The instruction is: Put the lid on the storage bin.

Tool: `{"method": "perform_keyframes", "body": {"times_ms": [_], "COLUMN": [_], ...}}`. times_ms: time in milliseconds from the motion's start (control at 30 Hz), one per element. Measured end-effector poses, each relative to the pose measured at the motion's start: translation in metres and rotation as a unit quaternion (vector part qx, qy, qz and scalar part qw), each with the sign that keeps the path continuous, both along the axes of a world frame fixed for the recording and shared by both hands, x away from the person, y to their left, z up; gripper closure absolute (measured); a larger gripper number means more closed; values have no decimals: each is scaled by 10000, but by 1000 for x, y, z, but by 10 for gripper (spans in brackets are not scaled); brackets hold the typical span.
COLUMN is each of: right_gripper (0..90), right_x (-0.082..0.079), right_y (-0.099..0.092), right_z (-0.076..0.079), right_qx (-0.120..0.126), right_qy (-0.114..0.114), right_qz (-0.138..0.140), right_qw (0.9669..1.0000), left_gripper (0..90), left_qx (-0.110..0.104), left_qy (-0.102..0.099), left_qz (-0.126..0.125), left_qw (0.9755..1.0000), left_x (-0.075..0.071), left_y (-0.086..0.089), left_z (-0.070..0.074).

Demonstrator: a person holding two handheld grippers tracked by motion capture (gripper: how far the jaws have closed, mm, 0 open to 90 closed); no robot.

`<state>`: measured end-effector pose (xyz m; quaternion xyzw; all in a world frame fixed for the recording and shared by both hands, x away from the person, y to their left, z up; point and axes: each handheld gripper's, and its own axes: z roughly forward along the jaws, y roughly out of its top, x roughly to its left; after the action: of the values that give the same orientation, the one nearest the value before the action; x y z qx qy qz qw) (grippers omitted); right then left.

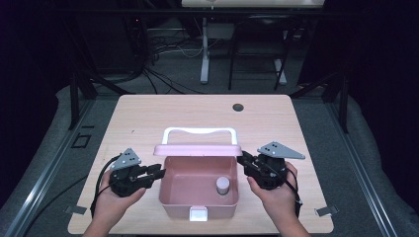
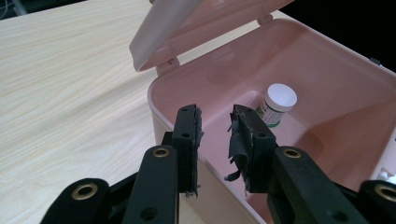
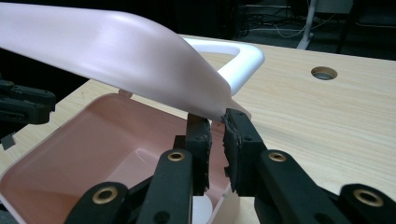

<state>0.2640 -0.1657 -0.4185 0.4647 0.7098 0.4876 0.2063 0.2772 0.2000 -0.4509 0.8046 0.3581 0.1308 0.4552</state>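
The right gripper (image 3: 217, 121) is the one nearest the work. Its jaws stand narrow with a slim gap, and the near corner of the pink lid (image 3: 116, 51) comes down right at their tips. Whether the pads actually press on that corner cannot be told. From this gripper the lid rises up and away to its left, overhanging the open box (image 3: 51, 154), which lies below and left of the jaws. The white handle (image 3: 243, 60) sticks out just past the jaw tips, on the lid's far side.

The left gripper (image 2: 217, 114) sits at the opposite wall of the box. Its jaws are parted by a narrow gap with nothing clamped between them, and the box's rim passes just under and ahead of them. A small white-capped bottle (image 2: 278, 105) stands inside the box, beyond the tips and a little to their right. The lid's other end is farther off and above.

In the high view the lid (image 1: 197, 149) runs as a long bar from one gripper's side to the other, past both sets of jaw tips. Its long axis is crosswise, and its hinge seems to be along the box's far edge. The coming move likely turns on that line: the lid swings about it, so the right gripper (image 1: 242, 158) at the corner would have to travel in an arc. The left gripper (image 1: 160, 173) is apart from the lid and placed to steady the box on the surface (image 1: 148, 113).
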Motion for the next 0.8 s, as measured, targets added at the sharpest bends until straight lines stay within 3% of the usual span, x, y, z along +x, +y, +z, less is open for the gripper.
{"method": "perform_keyframes", "body": {"times_ms": [800], "right_gripper": [791], "right_x": [-7], "right_y": [-1], "right_z": [-10], "right_qx": [31], "right_qy": [114], "right_qz": [33], "right_qw": [9999], "left_gripper": [704], "left_qx": [-185], "left_qy": [-340], "left_qz": [55], "left_qw": [9992], "left_x": [-12], "left_y": [6], "left_z": [22]}}
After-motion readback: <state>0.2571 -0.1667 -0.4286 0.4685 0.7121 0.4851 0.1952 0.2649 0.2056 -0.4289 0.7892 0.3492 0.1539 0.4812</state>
